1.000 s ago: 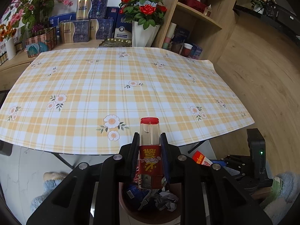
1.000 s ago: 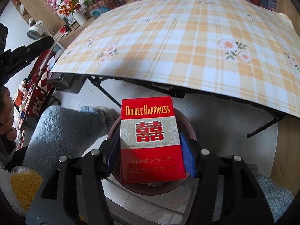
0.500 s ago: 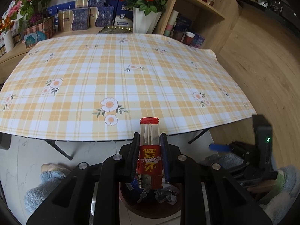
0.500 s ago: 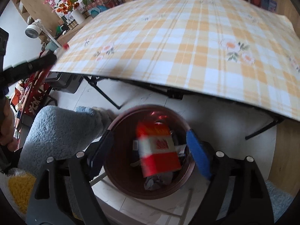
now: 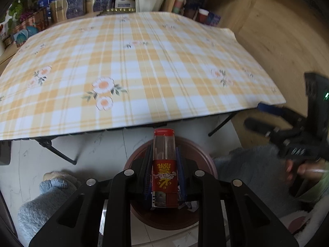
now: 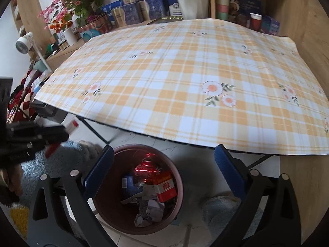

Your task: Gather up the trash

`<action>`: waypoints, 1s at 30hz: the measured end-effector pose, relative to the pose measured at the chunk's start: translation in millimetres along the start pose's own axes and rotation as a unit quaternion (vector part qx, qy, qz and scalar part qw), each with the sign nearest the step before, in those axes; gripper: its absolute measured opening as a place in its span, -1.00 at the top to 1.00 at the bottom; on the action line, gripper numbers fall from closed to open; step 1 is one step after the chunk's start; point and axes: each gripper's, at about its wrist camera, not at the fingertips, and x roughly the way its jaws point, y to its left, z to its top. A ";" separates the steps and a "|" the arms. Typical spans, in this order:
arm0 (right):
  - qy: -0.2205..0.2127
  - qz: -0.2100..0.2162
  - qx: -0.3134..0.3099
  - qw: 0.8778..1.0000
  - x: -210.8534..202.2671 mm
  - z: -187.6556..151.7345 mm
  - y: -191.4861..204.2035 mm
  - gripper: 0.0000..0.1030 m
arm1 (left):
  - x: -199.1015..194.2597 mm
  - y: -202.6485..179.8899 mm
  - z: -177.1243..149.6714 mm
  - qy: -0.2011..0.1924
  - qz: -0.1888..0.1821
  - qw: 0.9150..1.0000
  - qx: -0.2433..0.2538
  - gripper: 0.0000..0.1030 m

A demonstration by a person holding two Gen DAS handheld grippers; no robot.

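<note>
My left gripper (image 5: 163, 164) is shut on a red and clear lighter (image 5: 164, 164) and holds it above the brown trash bin (image 5: 197, 154) on the floor. My right gripper (image 6: 164, 165) is open and empty above the same bin (image 6: 176, 203). Inside the bin lie a red cigarette pack (image 6: 165, 188), a red foil wrapper (image 6: 147, 167) and crumpled paper (image 6: 150, 207). The left gripper also shows at the left edge of the right wrist view (image 6: 51, 142), with the lighter (image 6: 72, 126) in it. The right gripper shows blurred in the left wrist view (image 5: 265, 115).
A table with a yellow plaid flowered cloth (image 5: 144, 65) stands just beyond the bin, its black legs (image 5: 57, 152) near the bin. Boxes, flower pots and wooden shelves (image 6: 144, 14) stand behind the table. Grey fluffy slippers (image 5: 51, 189) flank the bin.
The right gripper opened and dropped the red cigarette pack into the bin, then lifted. The left gripper moved over the bin with the lighter still in it.
</note>
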 end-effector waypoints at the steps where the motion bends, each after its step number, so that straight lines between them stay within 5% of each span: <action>1: -0.002 -0.003 0.003 1.000 -0.8 1.0 -2.9 -0.88 | 3.4 -0.1 -1.1 0.004 0.000 1.000 0.001 0.57; 6: -0.008 -0.009 0.012 1.000 -3.9 1.3 -9.4 -0.88 | 23.4 -2.5 -5.5 0.028 -0.004 1.000 0.008 0.50; 7: -0.010 -0.010 0.013 1.000 -4.4 1.5 -10.0 -0.88 | 25.4 -2.4 -5.8 0.029 -0.005 1.000 0.007 0.39; 9: -0.012 -0.012 0.014 1.000 -6.7 2.1 -11.2 -0.88 | 24.7 -2.0 -5.6 0.021 -0.004 1.000 0.002 -0.16; 14: -0.023 -0.019 0.013 0.999 -16.4 7.8 -11.4 -0.88 | 5.6 0.1 3.2 -0.022 0.014 1.000 -0.004 -0.60; 18: -0.043 -0.031 0.004 0.999 -32.4 19.5 -10.0 -0.88 | -22.9 2.4 20.0 -0.074 0.046 0.996 0.002 -0.75; 25: -0.086 -0.055 -0.005 0.995 -69.4 58.1 -13.0 -0.89 | -90.3 3.0 58.6 -0.179 0.115 0.977 0.023 -0.88; 30: -0.127 -0.061 0.000 0.990 -99.2 92.0 -16.8 -0.89 | -144.5 -6.5 88.4 -0.245 0.160 0.955 0.044 -0.88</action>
